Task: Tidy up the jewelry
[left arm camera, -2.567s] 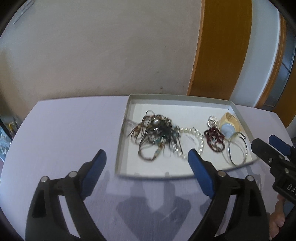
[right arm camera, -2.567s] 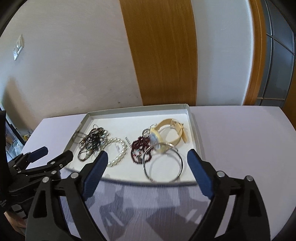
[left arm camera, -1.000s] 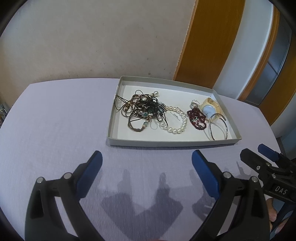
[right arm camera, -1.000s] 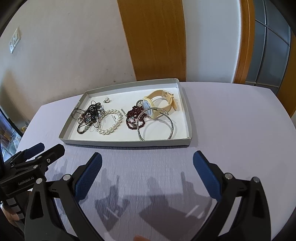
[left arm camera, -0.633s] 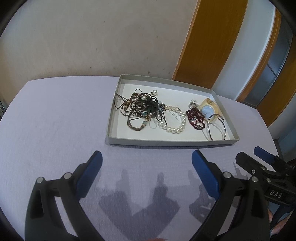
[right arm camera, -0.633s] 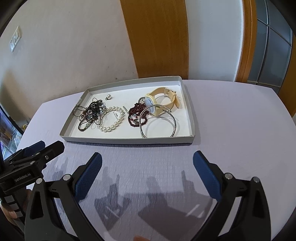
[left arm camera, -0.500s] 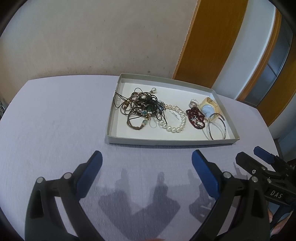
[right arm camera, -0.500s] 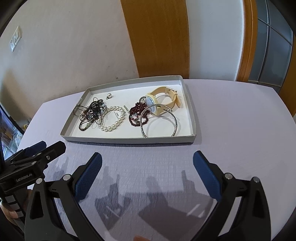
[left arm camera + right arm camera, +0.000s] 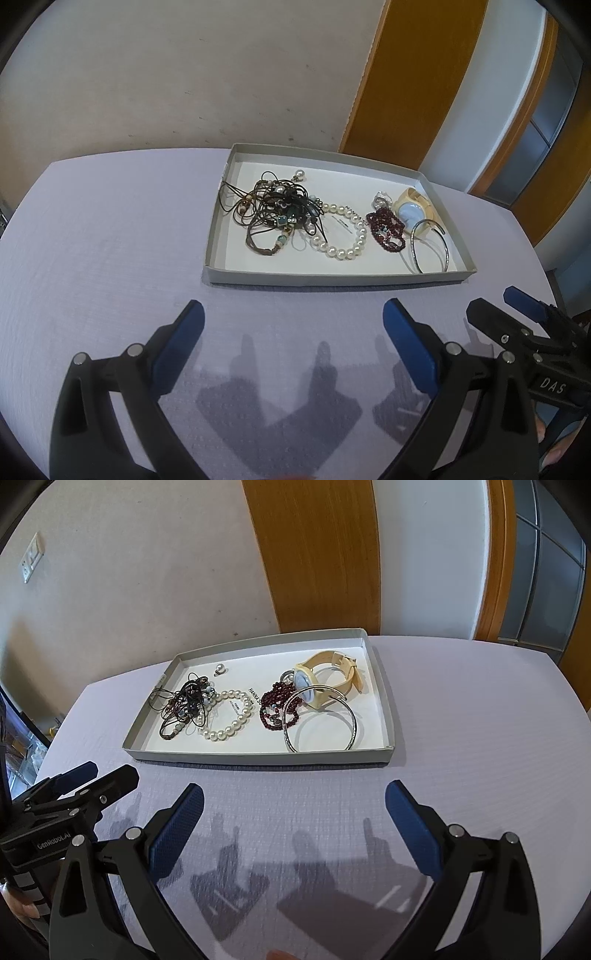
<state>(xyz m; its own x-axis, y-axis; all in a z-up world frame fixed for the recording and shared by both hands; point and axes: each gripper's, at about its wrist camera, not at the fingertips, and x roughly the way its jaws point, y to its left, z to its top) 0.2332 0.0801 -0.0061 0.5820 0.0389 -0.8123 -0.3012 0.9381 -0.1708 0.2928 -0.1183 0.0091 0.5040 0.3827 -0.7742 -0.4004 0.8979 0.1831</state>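
A shallow grey tray lies on the lilac table and holds jewelry. From left to right in it are a tangle of dark cord necklaces, a pearl bracelet, a dark red bead bracelet, a cream wristwatch and a silver bangle. A loose pearl pendant sits near the tray's far wall. My left gripper and my right gripper both stand open and empty, short of the tray's near wall.
The lilac tablecloth spreads wide to the left of the tray and in front of it. A beige wall and a wooden door panel rise behind the table. The table's right edge curves away near a glass door.
Both grippers have pulled back from the tray over the last seconds, so it looks smaller and farther away. The jewelry has not moved. Both grippers have stayed open.
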